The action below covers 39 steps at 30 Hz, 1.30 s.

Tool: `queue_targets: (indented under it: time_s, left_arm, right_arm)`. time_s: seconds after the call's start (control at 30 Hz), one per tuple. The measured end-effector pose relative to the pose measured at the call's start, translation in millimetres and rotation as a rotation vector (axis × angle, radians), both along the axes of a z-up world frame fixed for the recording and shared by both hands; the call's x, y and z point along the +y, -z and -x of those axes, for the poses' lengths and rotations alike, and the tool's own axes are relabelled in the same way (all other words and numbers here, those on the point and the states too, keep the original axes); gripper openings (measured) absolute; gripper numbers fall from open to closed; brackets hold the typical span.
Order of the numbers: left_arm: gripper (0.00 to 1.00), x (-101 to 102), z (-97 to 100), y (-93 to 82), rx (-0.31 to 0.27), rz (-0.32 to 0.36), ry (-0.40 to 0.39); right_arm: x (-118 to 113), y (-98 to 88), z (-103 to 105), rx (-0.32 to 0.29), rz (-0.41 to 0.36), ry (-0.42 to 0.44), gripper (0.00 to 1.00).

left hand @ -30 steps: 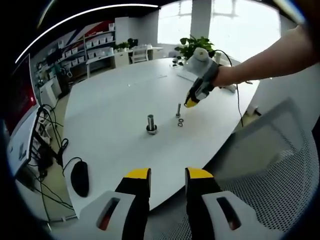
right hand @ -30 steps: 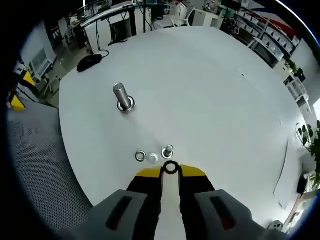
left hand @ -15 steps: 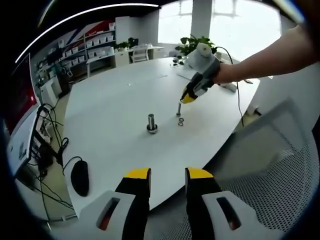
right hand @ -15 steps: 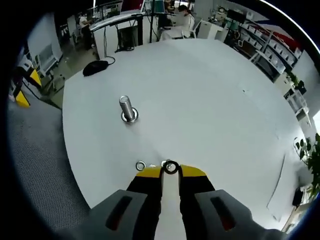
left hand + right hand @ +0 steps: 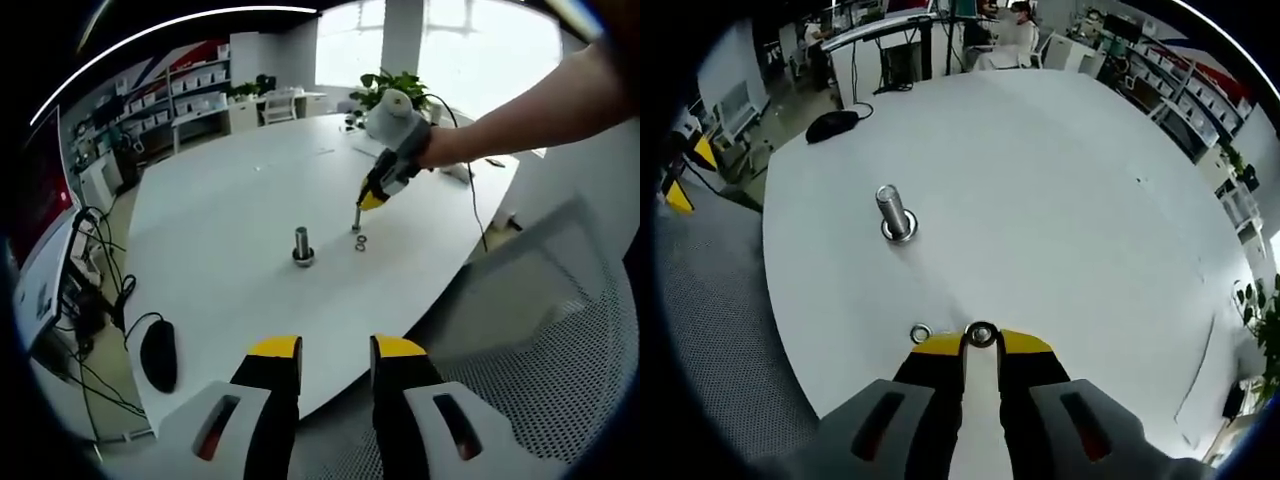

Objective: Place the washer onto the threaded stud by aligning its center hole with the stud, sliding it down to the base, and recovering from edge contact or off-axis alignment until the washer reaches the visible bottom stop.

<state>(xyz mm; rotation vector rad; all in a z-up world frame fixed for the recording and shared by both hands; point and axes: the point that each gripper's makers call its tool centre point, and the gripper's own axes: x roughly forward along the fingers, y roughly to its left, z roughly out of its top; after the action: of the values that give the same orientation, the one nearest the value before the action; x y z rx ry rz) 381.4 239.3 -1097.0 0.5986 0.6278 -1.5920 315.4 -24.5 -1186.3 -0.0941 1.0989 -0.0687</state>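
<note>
We were at the lining-up step. Our right gripper [image 5: 981, 343] pinched the washer [image 5: 981, 334] at its yellow tips, with the jaws nearly closed on the little ring. In the left gripper view we saw that same right gripper [image 5: 374, 200] hanging just over the small stud [image 5: 356, 220] on the white table [image 5: 230, 200]. In the right gripper view the ring sat right where the small stud should be, so we could not tell if the hole was already over its tip or only touching it. We judged that the washer had not reached the bottom yet. Next, we thought, the hole had to sit straight over the stud, then slide down to the base; if the edge caught, a small lift and a wiggle would help. Another loose washer [image 5: 921, 333] lay flat on the table just left of our tips. A bigger bolt [image 5: 894, 212] stood upright farther away, with a washer at its foot. Our left gripper [image 5: 336, 352] hung over the near table edge with its jaws apart, holding nothing. There were no boxes or bowls on the table to hold parts. A dark mouse [image 5: 159, 356] lay near the left edge.
</note>
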Motion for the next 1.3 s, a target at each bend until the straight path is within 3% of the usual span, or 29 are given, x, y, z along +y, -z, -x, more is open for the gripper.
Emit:
queue_targets:
  time_s: [0.3, 0.6, 1.03, 1.3]
  left_arm:
    - [0.25, 0.3, -0.5, -0.7, 0.002, -0.001, 0.000]
    - [0.25, 1.0, 1.2, -0.3, 0.006, -0.006, 0.005]
    - [0.25, 2.1, 0.5, 2.2, 0.007, -0.018, 0.003]
    - [0.25, 2.0, 0.3, 3.4, 0.008, -0.024, 0.002]
  right_arm:
    - [7.5, -8.4, -9.0, 0.018, 0.022, -0.032, 0.14]
    - [-0.8, 5.9, -2.6, 0.074, 0.006, -0.057, 0.14]
    - [-4.9, 42.6, -5.4, 0.152, -0.036, -0.058, 0.14]
    - [7.6, 44.7, 0.6, 0.160, -0.048, -0.041, 0.14]
